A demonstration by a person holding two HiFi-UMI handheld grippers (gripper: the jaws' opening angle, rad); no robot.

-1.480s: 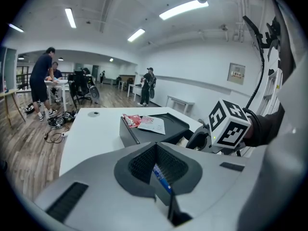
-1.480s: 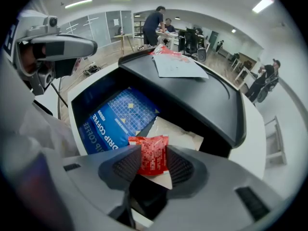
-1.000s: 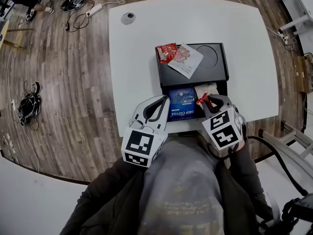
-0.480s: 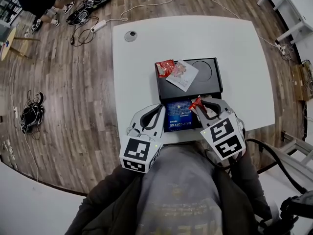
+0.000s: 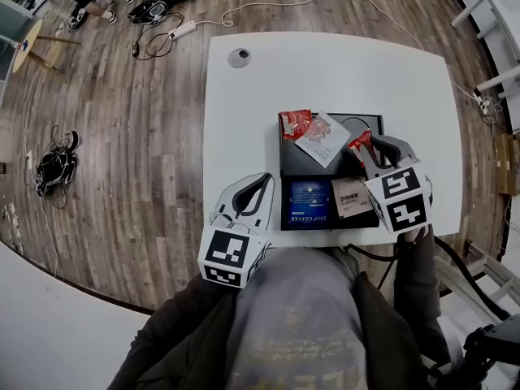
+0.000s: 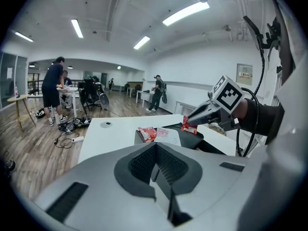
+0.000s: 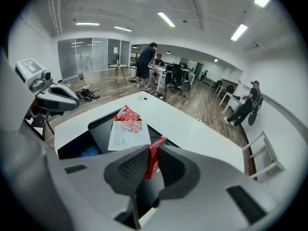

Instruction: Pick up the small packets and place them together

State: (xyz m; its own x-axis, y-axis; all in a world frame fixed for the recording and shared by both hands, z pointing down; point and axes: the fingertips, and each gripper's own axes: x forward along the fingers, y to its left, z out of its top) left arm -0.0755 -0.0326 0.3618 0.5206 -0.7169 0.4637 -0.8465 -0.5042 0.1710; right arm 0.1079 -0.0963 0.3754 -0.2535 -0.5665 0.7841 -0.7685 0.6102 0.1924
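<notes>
**Item in transit:** one small red packet, pinched in my right gripper above the black tray.
Left gripper closed, apparently empty. Step, as I judge it: carry. Next I'd lower the packet beside the packet pile, then part the jaws.

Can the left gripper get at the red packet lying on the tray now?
Probably yes: the left gripper, jaws together and empty, has nothing between it and the red packet at the far left of the tray; the right gripper is aside.
</notes>
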